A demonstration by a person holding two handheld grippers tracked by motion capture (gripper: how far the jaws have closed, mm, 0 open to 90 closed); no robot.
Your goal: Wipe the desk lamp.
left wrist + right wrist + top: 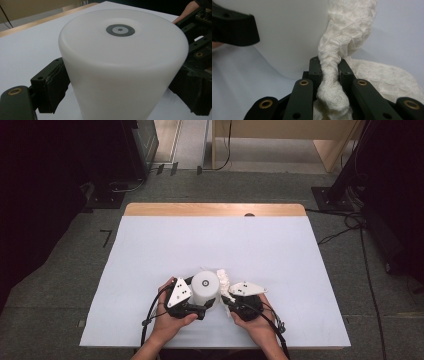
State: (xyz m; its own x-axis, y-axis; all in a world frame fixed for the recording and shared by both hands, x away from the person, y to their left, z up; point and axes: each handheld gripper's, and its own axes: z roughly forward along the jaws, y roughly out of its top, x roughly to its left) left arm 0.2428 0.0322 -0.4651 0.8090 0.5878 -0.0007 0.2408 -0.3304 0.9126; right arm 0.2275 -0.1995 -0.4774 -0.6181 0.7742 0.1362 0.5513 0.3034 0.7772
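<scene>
cup [120,65]: smooth, light, left gripper [212,304] clamps its sides | cloth [342,42]: soft, limp, right gripper [330,68] pinches bunched fold

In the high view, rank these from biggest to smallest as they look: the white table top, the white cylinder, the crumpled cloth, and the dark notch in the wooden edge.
1. The flat white table top.
2. The smooth white plastic cylinder.
3. The crumpled cream woven cloth, narrower than the cylinder, though part of it may be hidden.
4. The small dark notch in the wooden edge strip.
</scene>
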